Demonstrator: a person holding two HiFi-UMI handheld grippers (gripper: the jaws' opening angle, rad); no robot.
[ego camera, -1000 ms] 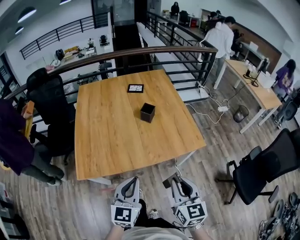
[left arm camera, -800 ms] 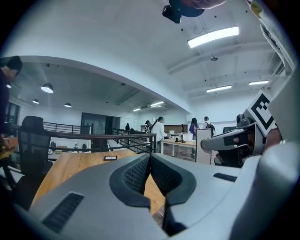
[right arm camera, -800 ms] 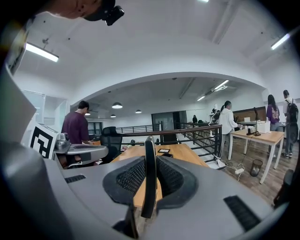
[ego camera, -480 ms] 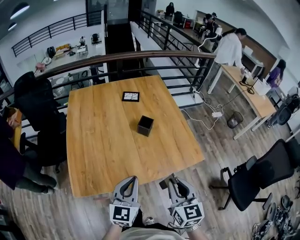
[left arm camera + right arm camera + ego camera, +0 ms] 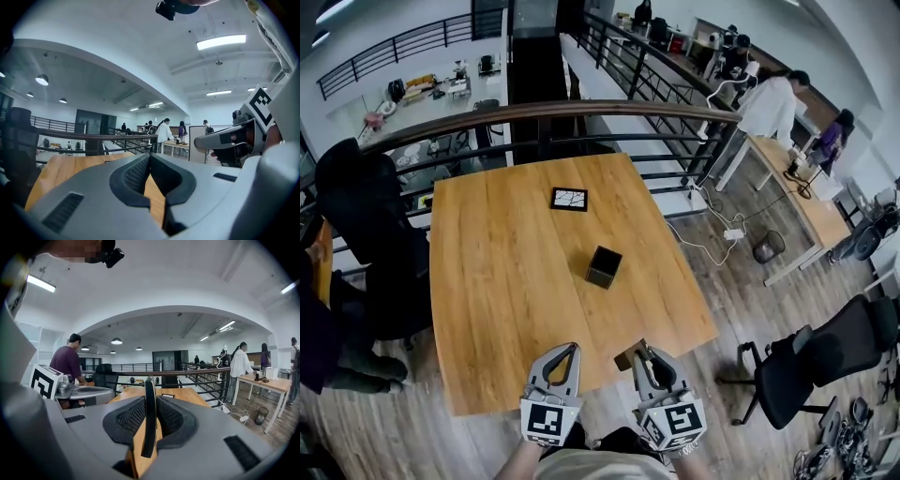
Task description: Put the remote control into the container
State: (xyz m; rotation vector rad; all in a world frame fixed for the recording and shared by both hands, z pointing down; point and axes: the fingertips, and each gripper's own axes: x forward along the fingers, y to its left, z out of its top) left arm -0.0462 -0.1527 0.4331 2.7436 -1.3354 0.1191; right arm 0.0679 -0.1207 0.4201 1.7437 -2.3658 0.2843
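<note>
At the near edge of a wooden tabletop (image 5: 506, 281), a person held two grippers side by side, both pointing across the table. The left gripper (image 5: 565, 351) had its fingers (image 5: 133, 176) pressed together at the tips with nothing between them. The right gripper (image 5: 641, 352) had its fingers (image 5: 172, 420) clamped on the remote control (image 5: 150, 413), a thin dark slab held edge-on and upright, its top end standing past the fingertips. The remote was therefore in the right gripper, above the table's near edge and well apart from the container.

The container (image 5: 604, 266), a small black box, stood alone near the middle of the tabletop. Farther on, near the far edge, lay a small black-framed tile (image 5: 569, 199) with a pale face, apart from the box.

A black office chair (image 5: 366, 206) stood just beside the table's left side, another (image 5: 825, 361) on the wood floor to the right. Beyond the far edge ran a dark metal railing (image 5: 581, 111) with a wooden top rail, and past it, at the upper right, a person in a white top (image 5: 773, 98) stood beside a long desk.
</note>
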